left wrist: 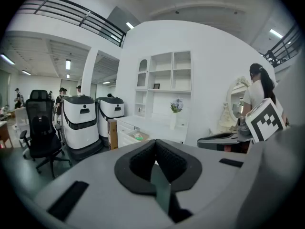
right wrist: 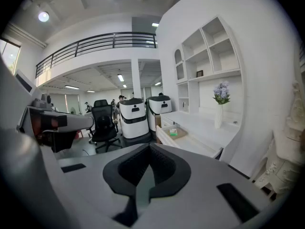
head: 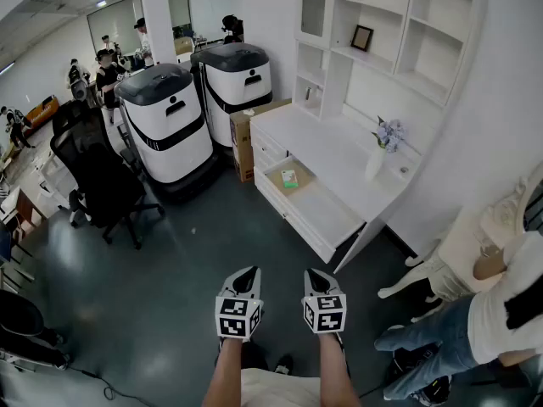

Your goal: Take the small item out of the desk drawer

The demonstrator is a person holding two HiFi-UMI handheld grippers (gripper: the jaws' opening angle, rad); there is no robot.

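Note:
A white desk stands ahead with its long drawer pulled open. In the drawer's far compartment lies a small green item; it also shows small as the green item and the green item in the two gripper views. My left gripper and right gripper hang side by side low over the dark floor, well short of the desk. Both are shut, the left gripper's pads and the right gripper's pads meeting with nothing between them.
Two white machines with dark tops and a cardboard box stand left of the desk. A black office chair is further left. A vase of flowers sits on the desk under shelves. A person is at my right.

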